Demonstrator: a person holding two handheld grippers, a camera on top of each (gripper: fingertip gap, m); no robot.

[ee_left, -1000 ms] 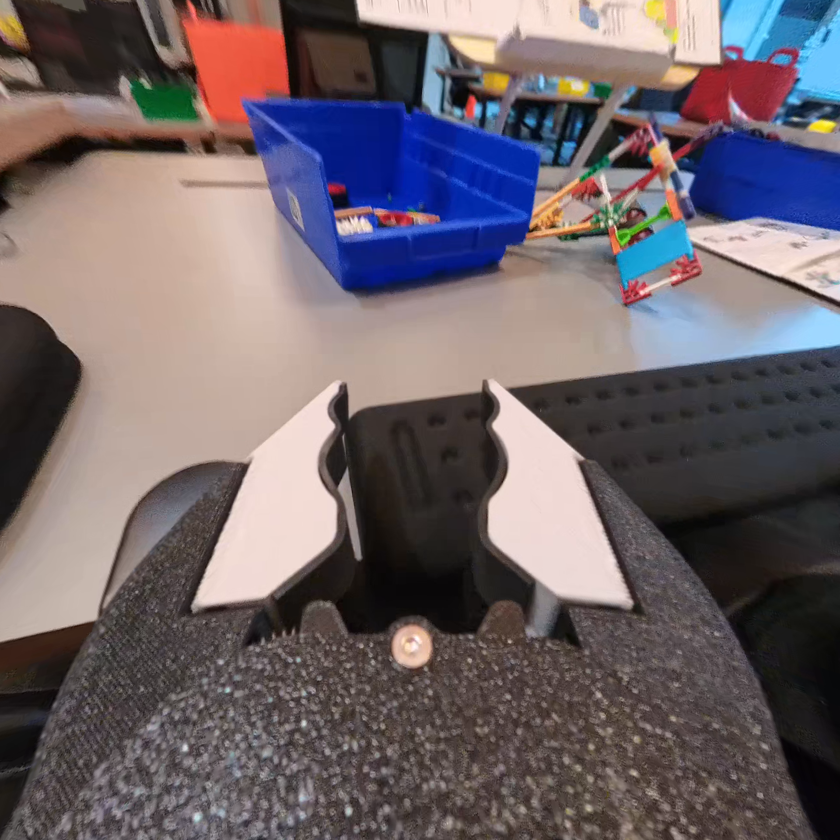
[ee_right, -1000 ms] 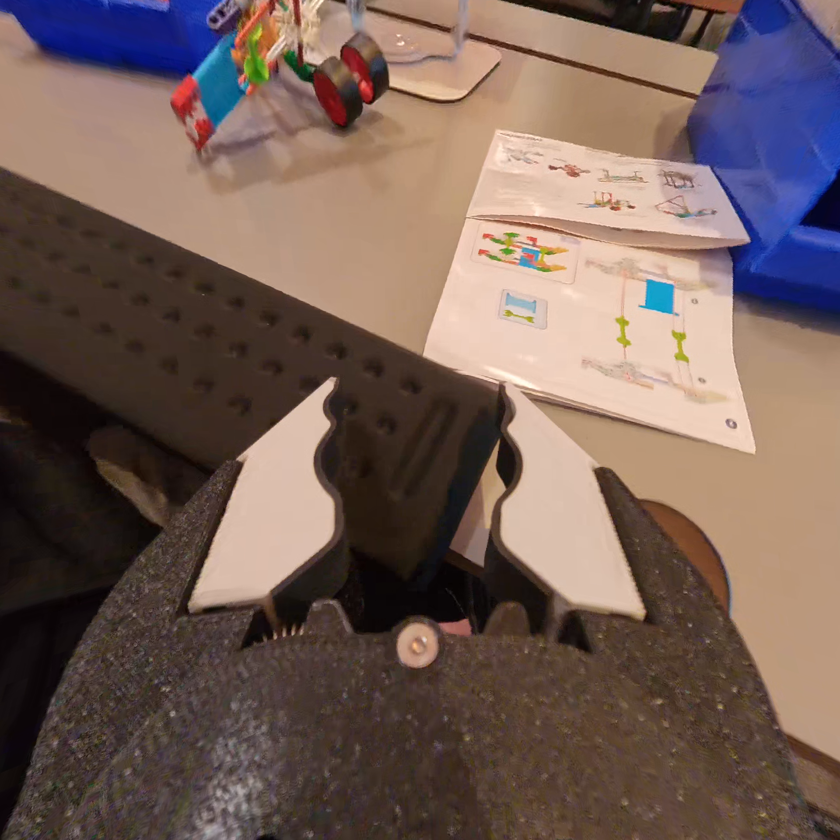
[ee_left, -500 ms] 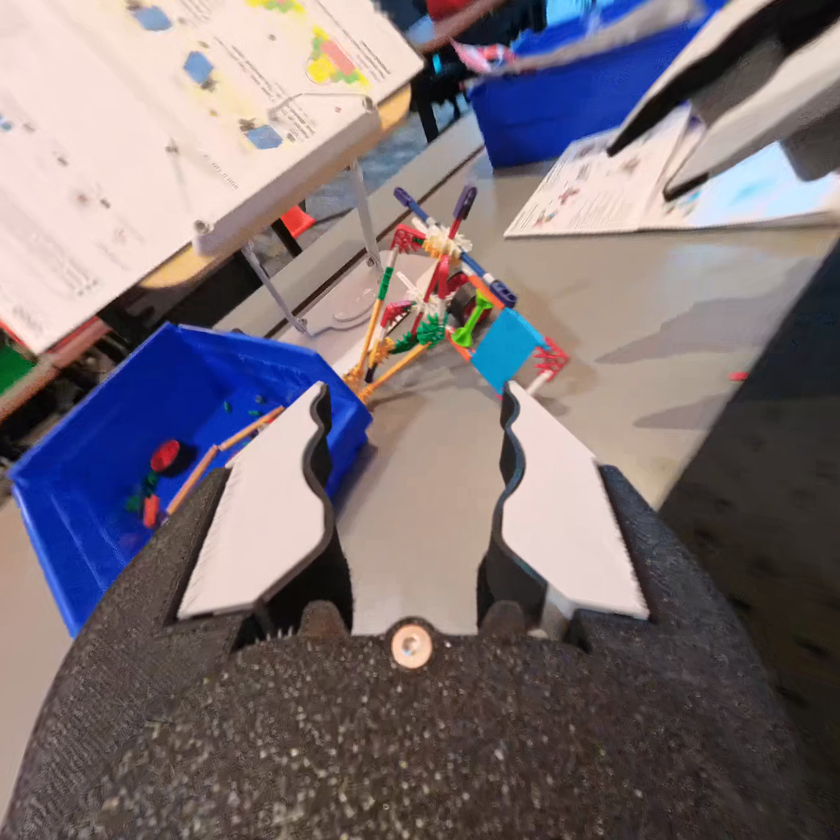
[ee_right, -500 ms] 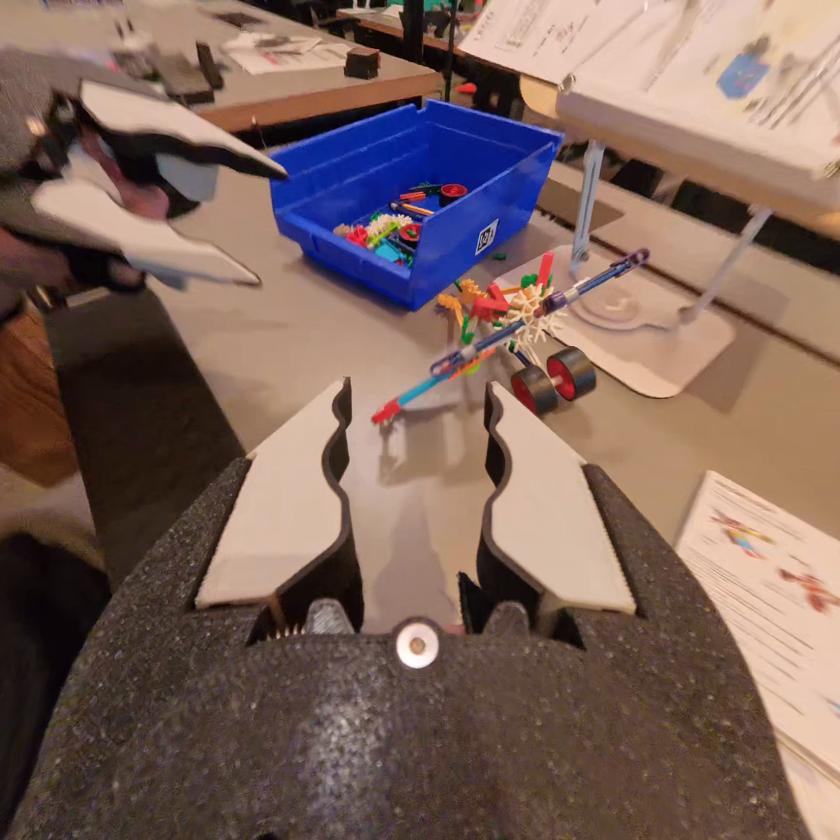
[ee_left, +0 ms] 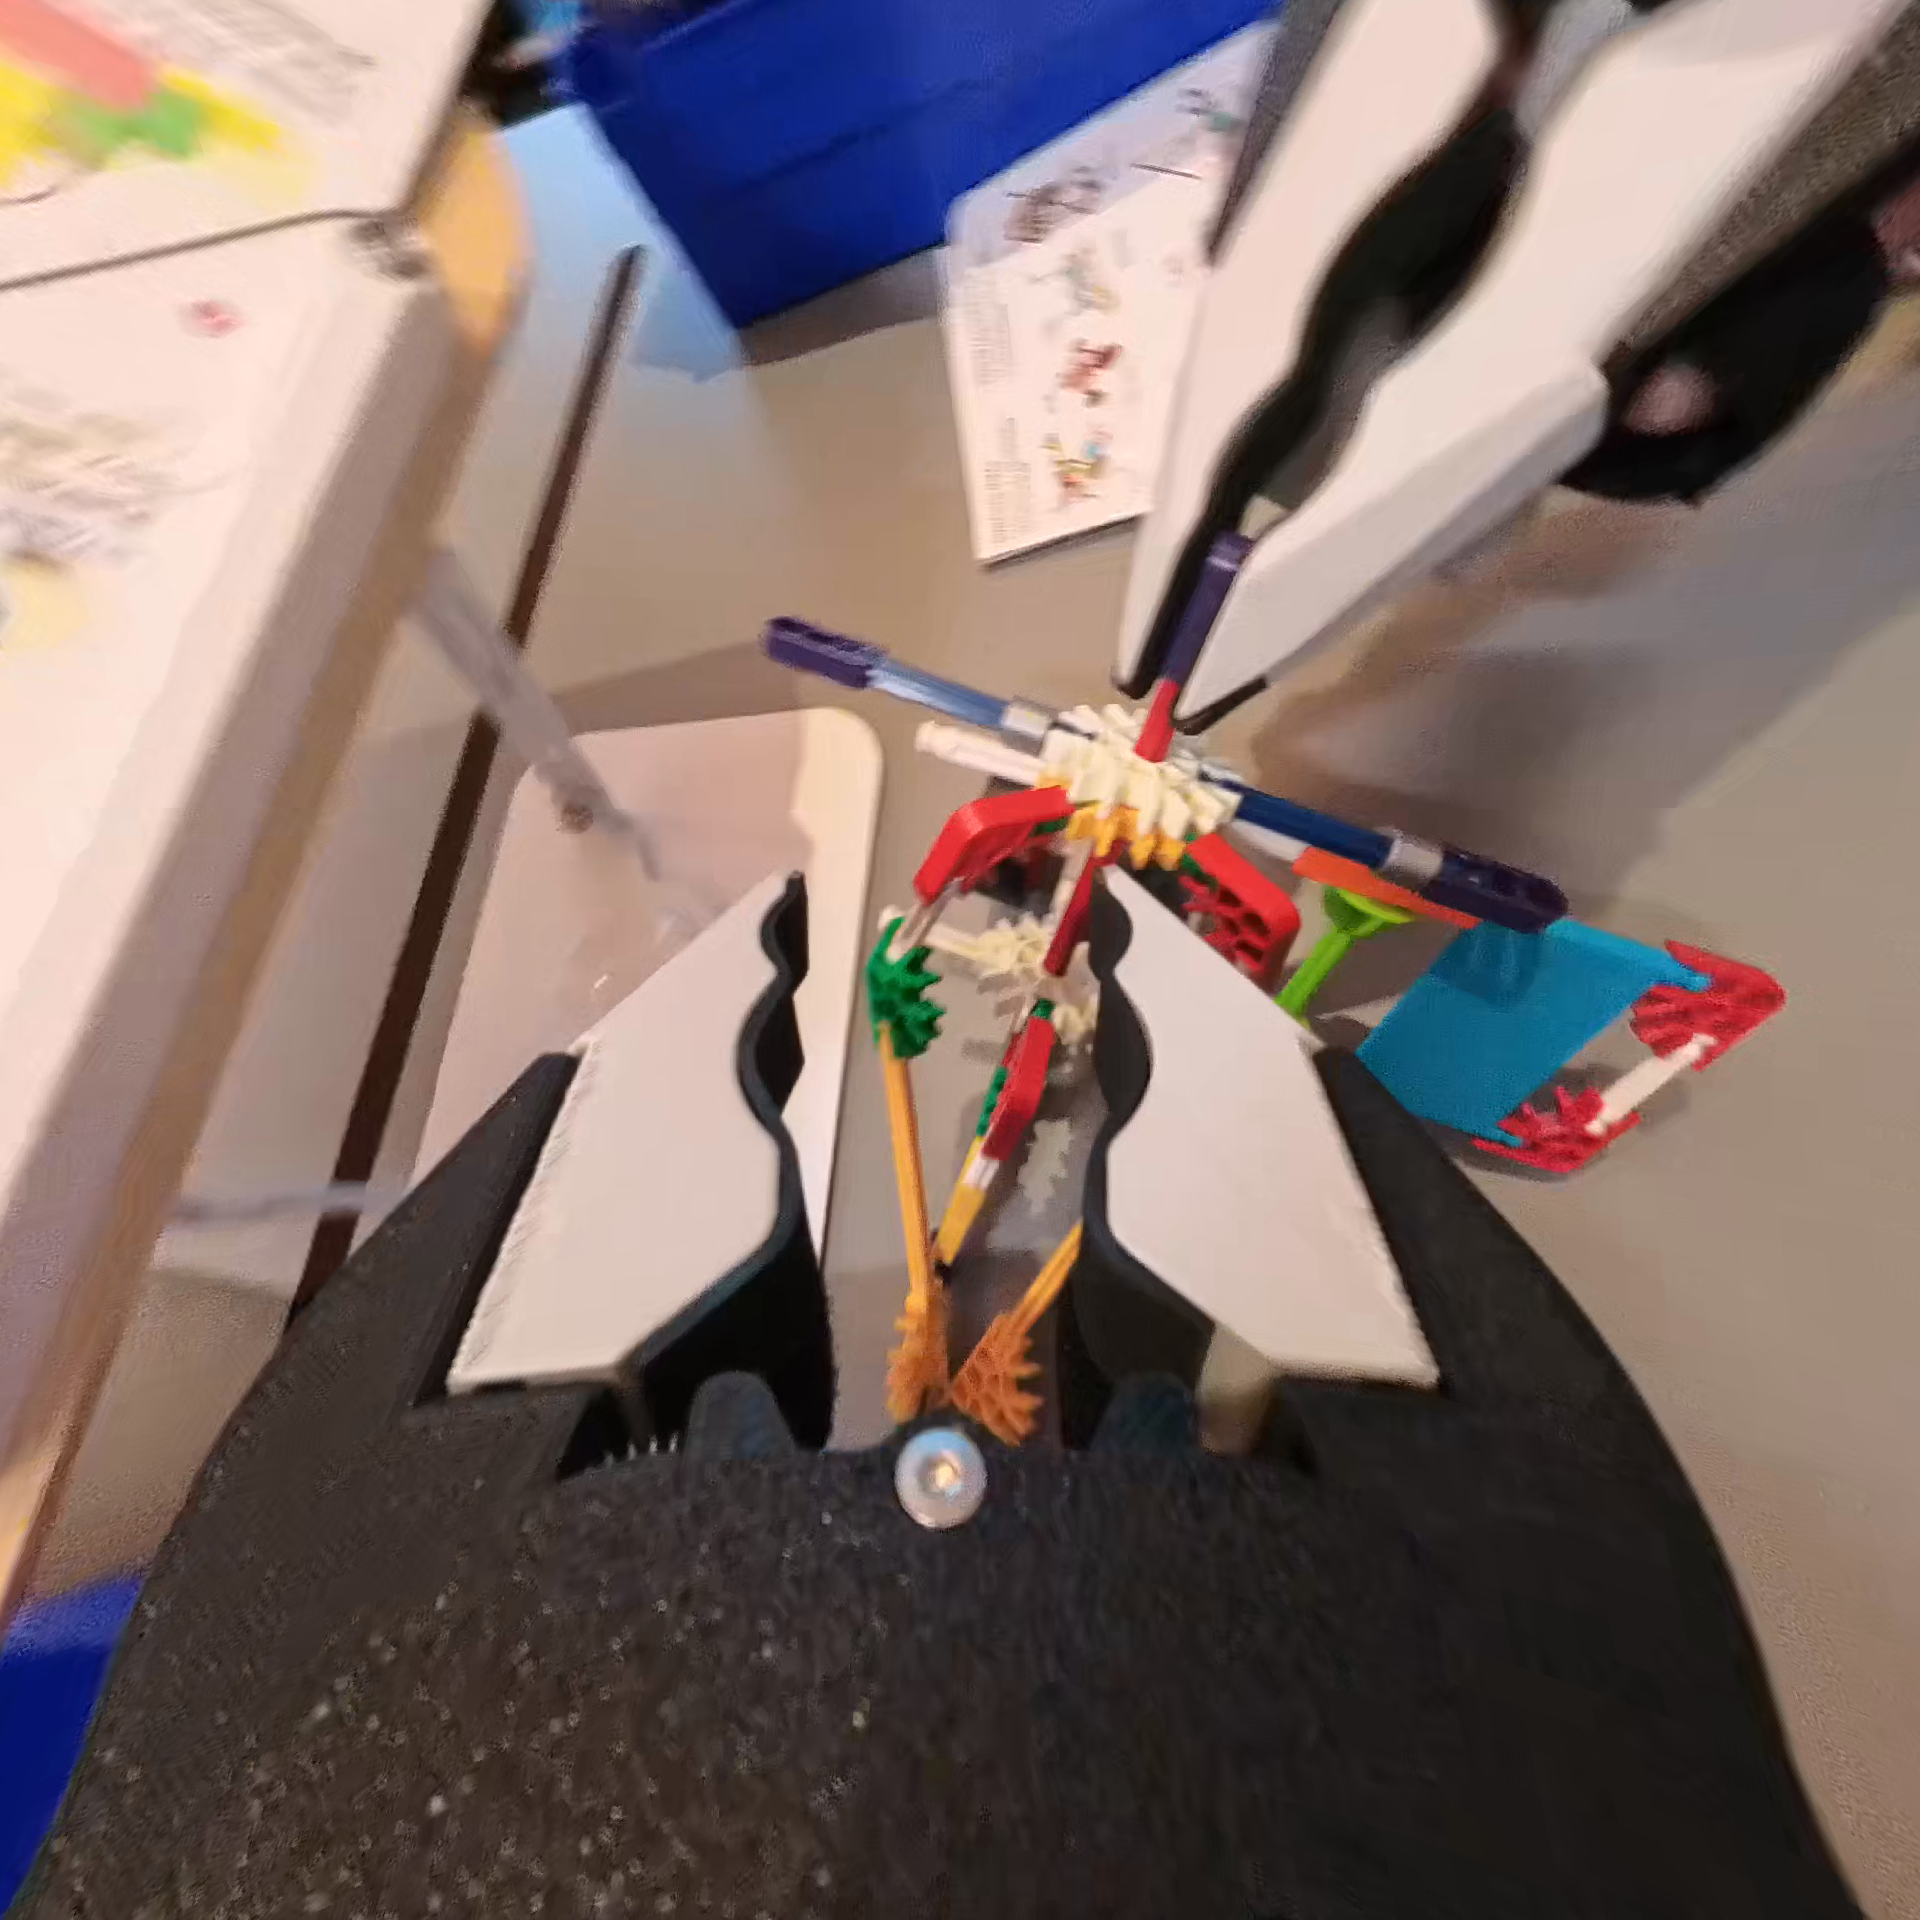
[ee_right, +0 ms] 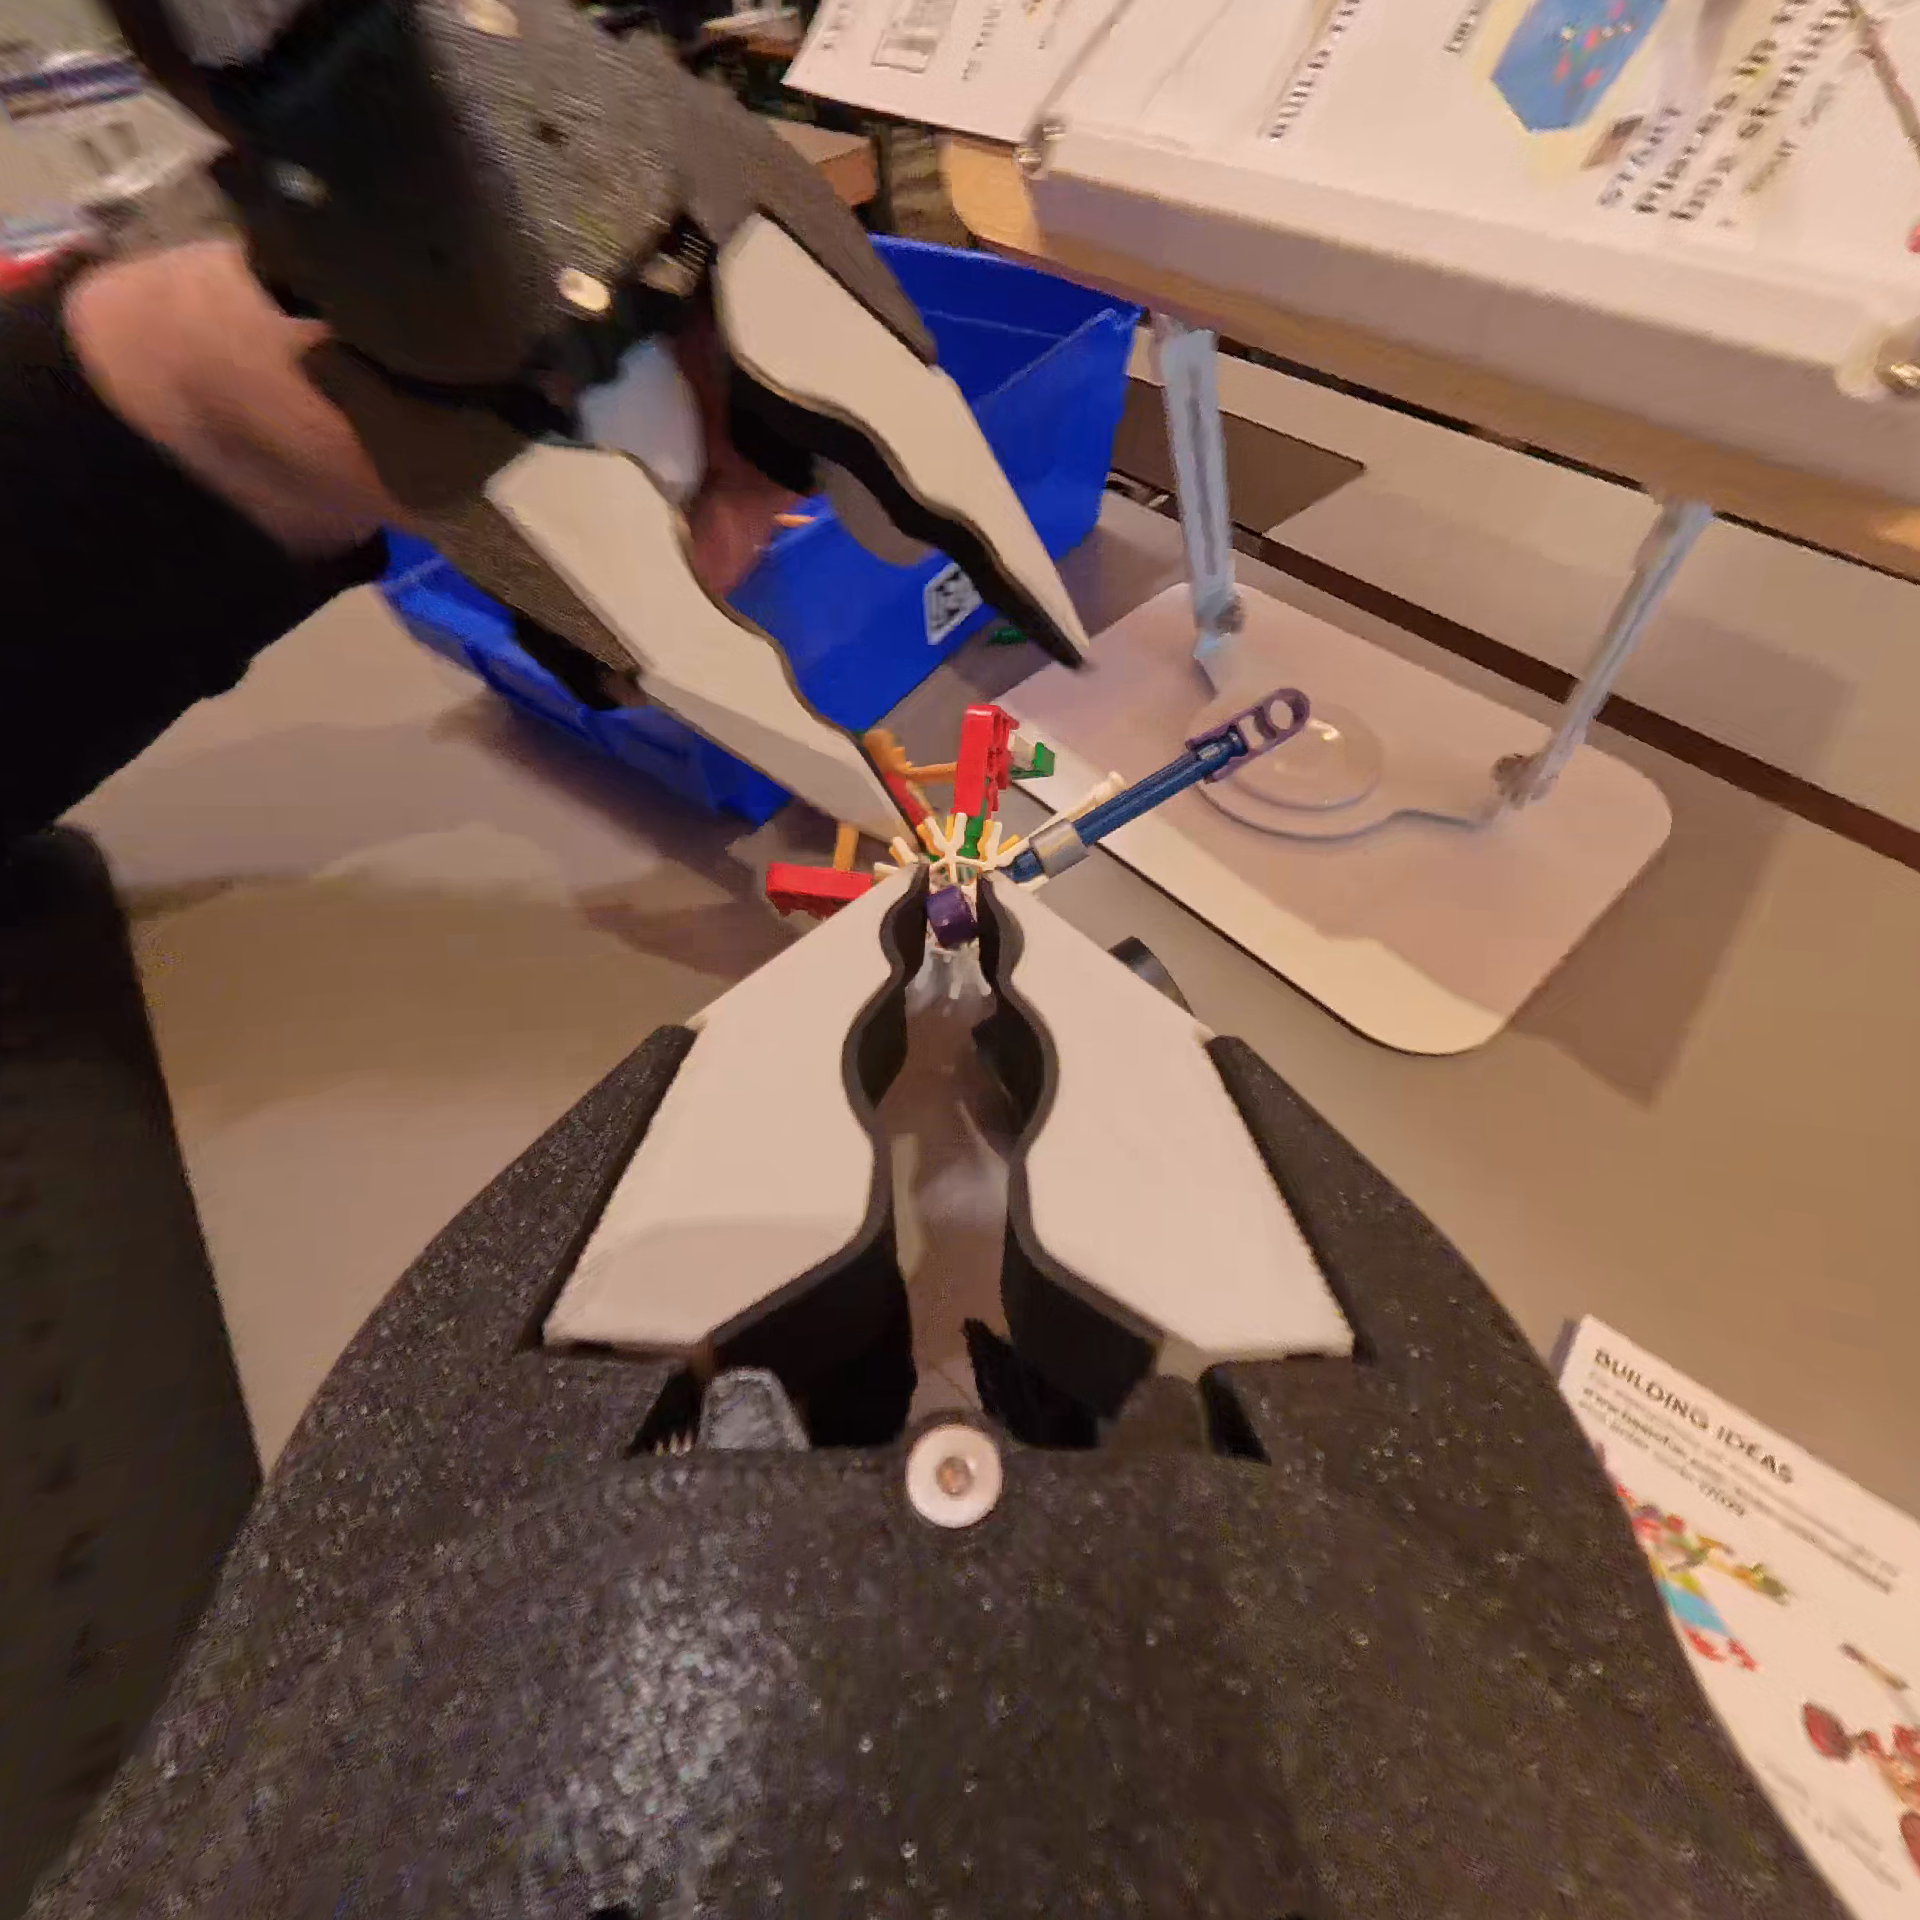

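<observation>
A colourful rod-and-connector toy model [ee_left: 1117, 769] stands on the grey table, with a white hub, blue rods, red connectors and a teal panel [ee_left: 1507, 1018]. My left gripper [ee_left: 945, 925] is open and straddles the model's yellow and red rods from above. In the right wrist view the left gripper [ee_right: 977, 738] hangs open over the model [ee_right: 956, 836]. My right gripper [ee_right: 953, 891] is shut on a purple-tipped rod [ee_right: 949, 914] that sticks out of the white hub. The left wrist view shows the right gripper [ee_left: 1190, 665] pinching that rod [ee_left: 1205, 603] from the far side.
A blue bin [ee_right: 1039, 416] with loose parts stands behind the model. A document stand with a white base plate [ee_right: 1403, 883] stands beside it, its board overhead [ee_left: 208, 416]. Instruction booklets [ee_left: 1060, 364] [ee_right: 1766, 1558] lie on the table. A second blue bin [ee_left: 883, 135] is farther off.
Both grippers left the black perforated pad at the table's near edge and came in to the toy model. The right gripper closed on the purple-tipped rod. The left stayed open.
</observation>
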